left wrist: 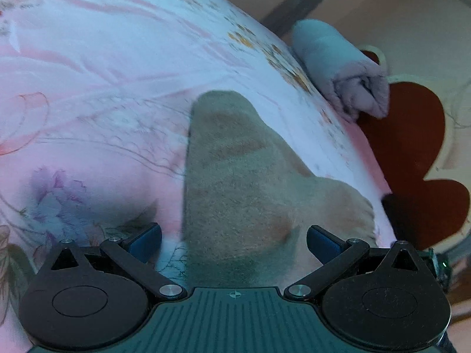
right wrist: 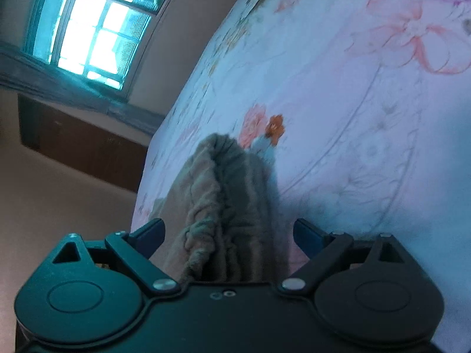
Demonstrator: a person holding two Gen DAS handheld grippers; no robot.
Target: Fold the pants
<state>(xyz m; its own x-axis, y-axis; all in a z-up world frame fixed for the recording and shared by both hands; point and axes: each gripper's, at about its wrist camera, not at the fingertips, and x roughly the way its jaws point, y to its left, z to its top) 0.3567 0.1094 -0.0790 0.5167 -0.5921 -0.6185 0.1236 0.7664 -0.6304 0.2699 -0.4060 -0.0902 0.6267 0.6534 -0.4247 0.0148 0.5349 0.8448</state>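
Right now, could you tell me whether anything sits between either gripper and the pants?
Nothing visible does. The pants lie on the floral bedsheet and run straight between the open fingers of the left gripper; their gathered waistband sits likewise inside the open right gripper. The rolled towel lies off to the side.

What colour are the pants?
The pants are a fuzzy grey-beige, seen best in the left wrist view.

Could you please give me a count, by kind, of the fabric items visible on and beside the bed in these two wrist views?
Pants: 1, grey-beige, lying between both grippers' open fingers
Floral bedsheet: 1
Rolled pale towel or blanket: 1, at the bed's edge
Red heart-patterned rug: 1, on the floor
Total: 4
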